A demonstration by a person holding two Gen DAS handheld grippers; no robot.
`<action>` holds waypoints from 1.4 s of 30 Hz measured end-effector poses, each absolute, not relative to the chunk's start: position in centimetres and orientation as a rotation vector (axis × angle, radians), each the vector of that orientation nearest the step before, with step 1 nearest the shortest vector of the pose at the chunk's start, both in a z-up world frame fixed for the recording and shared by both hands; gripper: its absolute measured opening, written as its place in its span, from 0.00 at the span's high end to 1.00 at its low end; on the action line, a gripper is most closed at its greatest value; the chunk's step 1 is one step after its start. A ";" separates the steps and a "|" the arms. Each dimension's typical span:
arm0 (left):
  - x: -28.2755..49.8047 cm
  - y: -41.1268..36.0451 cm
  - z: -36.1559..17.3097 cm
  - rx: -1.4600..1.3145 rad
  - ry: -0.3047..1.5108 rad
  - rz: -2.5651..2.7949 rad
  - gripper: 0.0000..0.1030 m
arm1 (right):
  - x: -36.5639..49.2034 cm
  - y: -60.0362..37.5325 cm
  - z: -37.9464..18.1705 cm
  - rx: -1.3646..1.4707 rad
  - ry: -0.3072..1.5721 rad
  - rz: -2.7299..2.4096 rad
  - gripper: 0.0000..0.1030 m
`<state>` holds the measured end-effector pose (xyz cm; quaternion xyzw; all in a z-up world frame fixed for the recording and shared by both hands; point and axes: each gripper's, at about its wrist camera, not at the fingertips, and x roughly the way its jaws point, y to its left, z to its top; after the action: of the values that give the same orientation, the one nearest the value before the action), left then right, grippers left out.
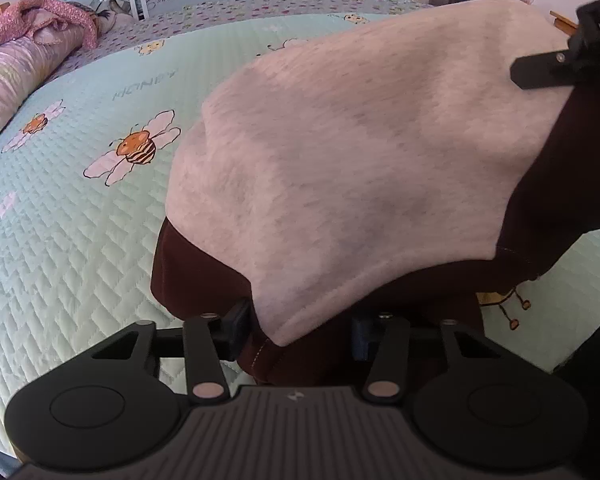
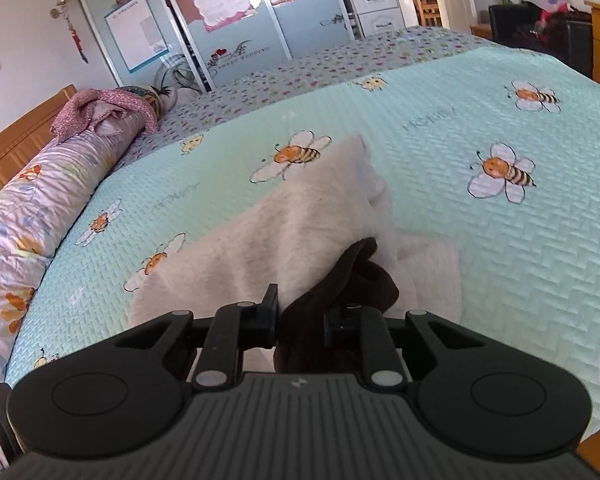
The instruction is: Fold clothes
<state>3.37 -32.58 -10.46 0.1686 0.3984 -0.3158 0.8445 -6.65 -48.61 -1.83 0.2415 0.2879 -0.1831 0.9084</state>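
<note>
Grey-maroon garment [image 1: 340, 152] is held lifted off bedspread [image 1: 60, 240], clamped by L gripper [image 1: 300, 336] & R gripper [image 2: 302, 330]; fold judged barely begun.

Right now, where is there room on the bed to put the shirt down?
The bee quilt is bare beyond and right of the shirt, toward the dotted sheet. It is crowded along the left edge, where the rolled blanket and pink cloth lie.

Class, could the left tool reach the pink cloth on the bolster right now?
Probably not: the left tool is shut on the garment, and the pink cloth lies far across the bed.
</note>
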 end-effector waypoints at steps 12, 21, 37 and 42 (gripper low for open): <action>3.8 -31.6 -9.1 0.290 0.803 -0.672 0.69 | -6.0 -47.7 -0.2 0.474 0.567 -0.354 0.80; 5.8 -30.9 -7.1 0.221 0.757 -0.625 0.72 | -6.1 -47.3 0.0 0.476 0.550 -0.331 0.80; 10.3 -29.1 -8.5 0.159 0.779 -0.467 0.65 | -5.3 -48.7 -1.1 0.585 0.545 -0.307 0.73; 10.7 -28.4 -9.1 0.143 0.807 -0.472 0.63 | -5.5 -49.1 -2.4 0.618 0.571 -0.324 0.54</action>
<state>10.68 -28.45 -9.08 0.0686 0.3887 -0.2271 0.8903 -5.48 -49.14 -2.38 0.2985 0.2759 -0.1566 0.9002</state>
